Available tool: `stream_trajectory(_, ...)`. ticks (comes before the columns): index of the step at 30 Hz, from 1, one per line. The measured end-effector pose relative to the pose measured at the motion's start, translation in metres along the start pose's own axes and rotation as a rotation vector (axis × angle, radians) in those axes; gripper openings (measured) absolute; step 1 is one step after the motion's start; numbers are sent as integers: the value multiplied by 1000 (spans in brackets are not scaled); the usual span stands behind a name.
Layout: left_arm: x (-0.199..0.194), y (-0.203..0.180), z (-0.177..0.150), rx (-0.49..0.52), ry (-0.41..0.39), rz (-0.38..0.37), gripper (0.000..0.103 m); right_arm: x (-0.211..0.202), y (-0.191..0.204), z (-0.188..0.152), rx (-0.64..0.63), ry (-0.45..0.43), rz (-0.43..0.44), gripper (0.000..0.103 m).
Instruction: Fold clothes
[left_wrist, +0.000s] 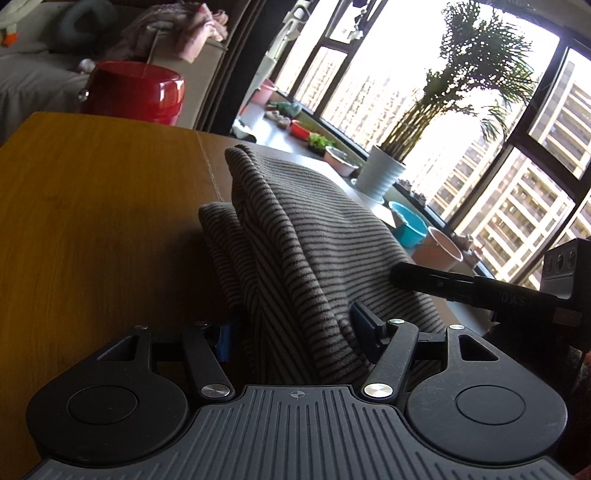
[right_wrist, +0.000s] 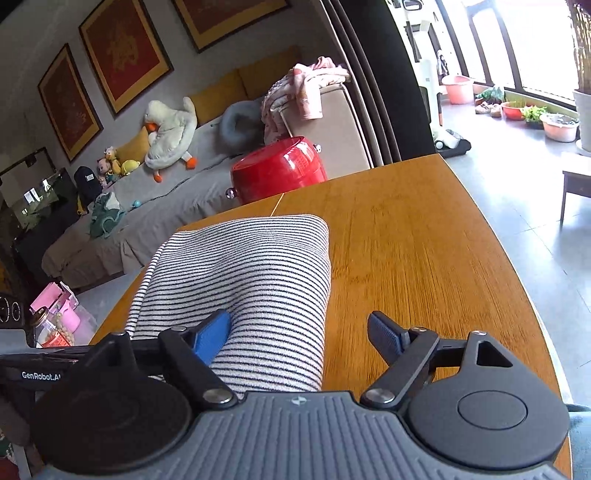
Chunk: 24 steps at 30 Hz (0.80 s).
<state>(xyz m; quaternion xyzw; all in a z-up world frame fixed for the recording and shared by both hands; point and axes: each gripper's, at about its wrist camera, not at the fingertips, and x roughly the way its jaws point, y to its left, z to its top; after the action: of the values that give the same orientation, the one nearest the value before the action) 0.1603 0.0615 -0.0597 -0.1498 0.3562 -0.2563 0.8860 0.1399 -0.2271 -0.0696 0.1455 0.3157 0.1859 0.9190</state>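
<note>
A grey garment with thin dark stripes (left_wrist: 314, 236) lies bunched in thick folds on the wooden table (left_wrist: 92, 221). My left gripper (left_wrist: 291, 317) is shut on a raised ridge of it, with a blue pad pressed against each side. One dark finger of the right gripper (left_wrist: 436, 282) reaches in from the right and rests on the cloth. In the right wrist view the same striped garment (right_wrist: 258, 266) is a puffed, folded bundle. My right gripper (right_wrist: 299, 321) stands open at the bundle's near right edge, left pad (right_wrist: 214, 336) against the cloth and right pad (right_wrist: 384, 332) over bare table (right_wrist: 424, 258).
A red round stool (right_wrist: 280, 170) stands just past the table's far edge, in front of a grey sofa (right_wrist: 207, 184) with soft toys. A jar (right_wrist: 48, 328) and pink boxes sit at the left. Plant pots (left_wrist: 380, 173) and basins line the window.
</note>
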Motion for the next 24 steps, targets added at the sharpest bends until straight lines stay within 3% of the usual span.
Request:
stream_trajectory(6,-3,5,-7,-39,-14,-13,71,-3,9,-3,-29,52,34,80)
stream_trajectory(7,-4,5,-8,-31,-18,-9,71,0,11,-4,-33,64,45,75)
stream_trajectory(8,-5,5,-8,-26,-21,-7,71,3,15,-4,-36,74,62,70)
stream_trajectory(13,-12,16,-4,-7,-37,16,72,36,42,6,-128,77,68,70)
stream_trajectory(19,-32,74,27,-16,-80,152,76,119,88,37,-256,87,186,70)
stream_trajectory(24,-34,119,65,-25,-134,273,76,188,122,64,-293,61,206,70)
